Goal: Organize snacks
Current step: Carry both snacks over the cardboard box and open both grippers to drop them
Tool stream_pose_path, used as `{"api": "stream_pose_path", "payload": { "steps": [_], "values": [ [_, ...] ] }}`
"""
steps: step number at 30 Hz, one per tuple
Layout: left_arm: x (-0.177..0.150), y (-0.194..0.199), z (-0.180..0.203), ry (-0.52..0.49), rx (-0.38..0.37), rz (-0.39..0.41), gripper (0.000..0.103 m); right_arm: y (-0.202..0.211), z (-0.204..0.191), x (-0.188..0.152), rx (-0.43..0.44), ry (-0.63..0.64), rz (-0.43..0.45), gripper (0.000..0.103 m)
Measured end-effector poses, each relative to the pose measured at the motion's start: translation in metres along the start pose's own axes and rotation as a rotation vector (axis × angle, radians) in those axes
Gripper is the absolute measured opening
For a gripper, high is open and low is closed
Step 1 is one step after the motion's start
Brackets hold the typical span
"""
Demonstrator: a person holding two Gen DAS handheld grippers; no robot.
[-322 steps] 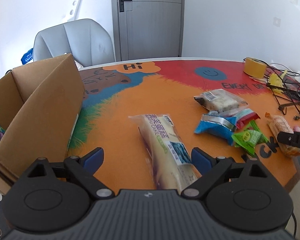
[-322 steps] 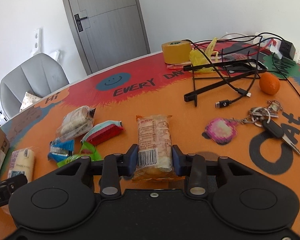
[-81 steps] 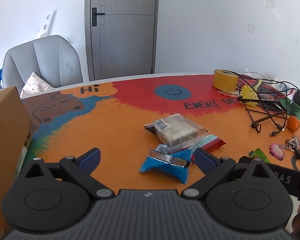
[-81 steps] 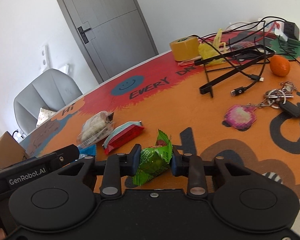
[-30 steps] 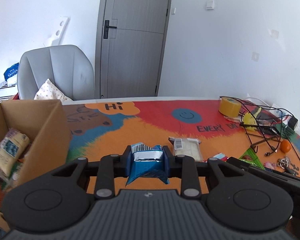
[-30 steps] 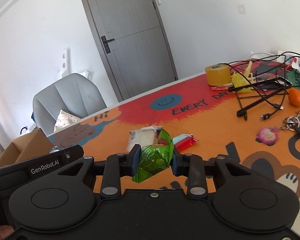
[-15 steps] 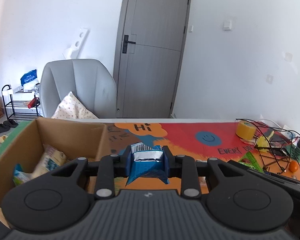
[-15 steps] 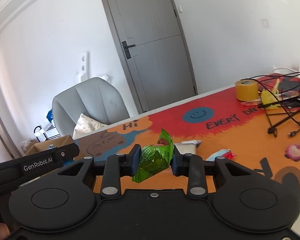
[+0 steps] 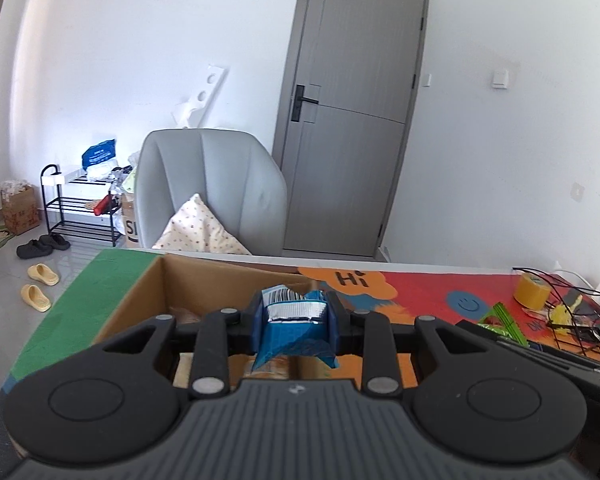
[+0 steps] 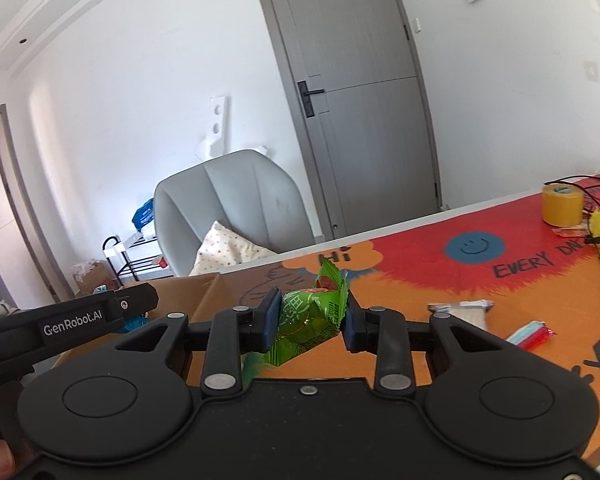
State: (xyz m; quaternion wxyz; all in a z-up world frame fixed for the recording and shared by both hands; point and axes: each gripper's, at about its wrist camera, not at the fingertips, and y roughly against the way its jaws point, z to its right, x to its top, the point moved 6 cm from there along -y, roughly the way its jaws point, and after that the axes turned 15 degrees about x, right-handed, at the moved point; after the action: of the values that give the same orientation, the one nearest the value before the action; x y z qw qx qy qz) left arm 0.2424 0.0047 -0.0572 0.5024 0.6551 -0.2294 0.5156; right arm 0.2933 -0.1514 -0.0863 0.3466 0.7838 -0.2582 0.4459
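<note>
Since a second ago you have carried both snacks away from the spread on the orange mat and over toward the cardboard box (image 9: 140,300), which now fills the lower middle of the left wrist view instead of sitting off at its left edge. Your left gripper (image 9: 295,322) is closed down narrow on the blue packet (image 9: 294,334), its blue pads pressing both sides; the packet hangs over the open box. Your right gripper (image 10: 310,320) is likewise pinched on the green packet (image 10: 306,320), over the table (image 10: 420,276) just right of the box's corner (image 10: 204,292).

Inside the box you can make out pale, brownish wrapped snacks beneath the left gripper's fingers, mostly hidden by the gripper body; what each one is cannot be told. From the right wrist view a scrap of blue wrapper shows inside the box, behind the left gripper's black body (image 10: 72,320).

Your blue packet is glossy, with a crimped silver seal across its top and a white barcode patch behind. Your green packet is a crinkled bright green wrapper, tilted, with a red round spot near its upper end and white printing. Left on the mat are a clear white-filled packet (image 10: 460,312) and a red and pale blue one (image 10: 530,334).
</note>
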Motion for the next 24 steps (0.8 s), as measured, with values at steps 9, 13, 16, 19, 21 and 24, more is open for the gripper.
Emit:
{"api": "stream_pose_path", "payload": {
  "steps": [9, 13, 16, 19, 21, 24],
  "values": [
    [0.004, -0.015, -0.041, 0.039, 0.057, -0.028, 0.029, -0.023, -0.025, 0.003, 0.037, 0.020, -0.010, 0.032],
    [0.005, -0.022, -0.054, 0.056, 0.075, -0.043, 0.030, -0.031, -0.035, 0.004, 0.052, 0.032, -0.020, 0.032],
    [0.003, -0.028, -0.061, 0.069, 0.084, -0.059, 0.030, -0.037, -0.041, 0.004, 0.063, 0.043, -0.027, 0.032],
    [0.001, -0.033, -0.068, 0.083, 0.090, -0.069, 0.030, -0.044, -0.047, 0.004, 0.073, 0.046, -0.034, 0.032],
    [0.001, -0.036, -0.071, 0.091, 0.090, -0.075, 0.030, -0.048, -0.051, 0.004, 0.079, 0.050, -0.040, 0.032],
    [0.003, -0.043, -0.074, 0.104, 0.086, -0.084, 0.030, -0.054, -0.056, 0.004, 0.086, 0.055, -0.047, 0.032]
  ]
}}
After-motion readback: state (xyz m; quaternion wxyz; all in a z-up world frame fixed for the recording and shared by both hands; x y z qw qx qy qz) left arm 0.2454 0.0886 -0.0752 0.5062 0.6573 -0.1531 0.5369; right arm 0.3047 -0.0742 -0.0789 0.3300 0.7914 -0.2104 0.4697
